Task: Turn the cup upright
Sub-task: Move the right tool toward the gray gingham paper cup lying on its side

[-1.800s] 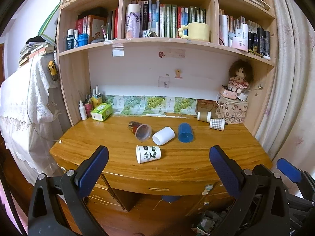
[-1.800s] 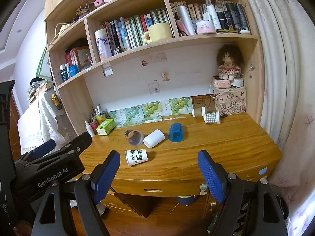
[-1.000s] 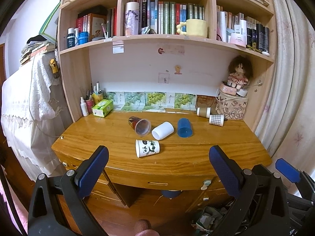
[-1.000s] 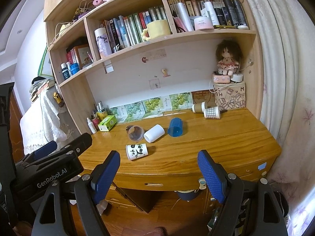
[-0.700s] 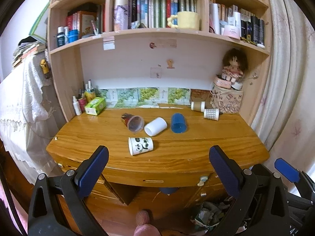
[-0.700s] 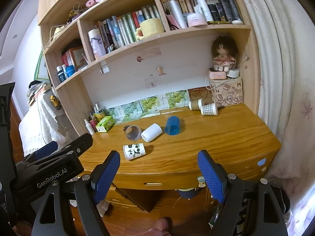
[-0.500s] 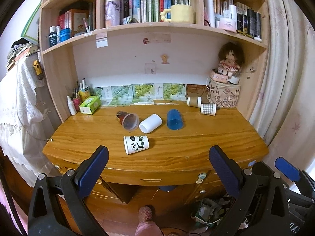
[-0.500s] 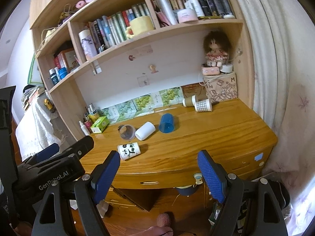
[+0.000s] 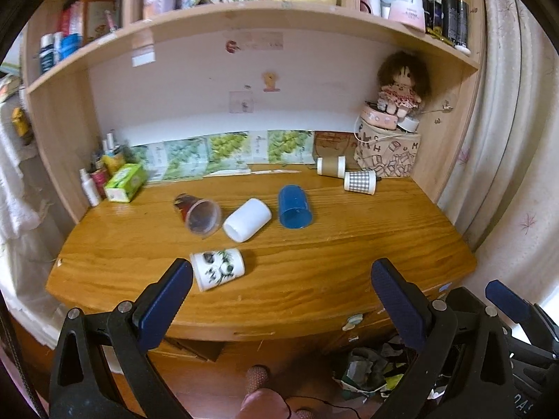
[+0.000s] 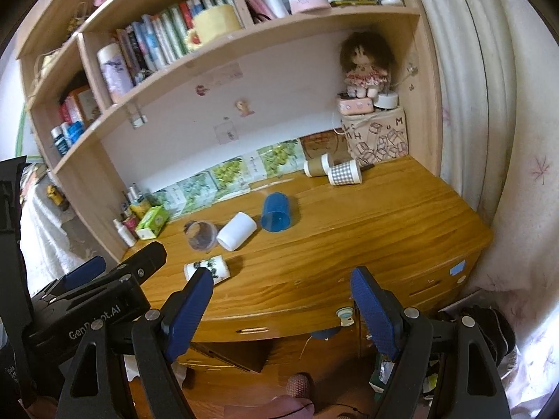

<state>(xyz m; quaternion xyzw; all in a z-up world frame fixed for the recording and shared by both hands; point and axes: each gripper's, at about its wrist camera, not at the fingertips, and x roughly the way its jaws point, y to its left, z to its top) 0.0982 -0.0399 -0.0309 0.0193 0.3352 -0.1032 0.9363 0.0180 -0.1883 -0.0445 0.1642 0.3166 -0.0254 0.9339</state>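
— What is seen of the left gripper?
— Black triangular arms, silver screws, blue ribbed pads.
— And the right gripper?
— The same; white "GenRobot.AI" lettering is read nearby.

On the desk, the panda cup lies nearest the front edge. Behind it, left to right, lie the clear cup, white cup and blue cup. Two more cups lie far back right of them.
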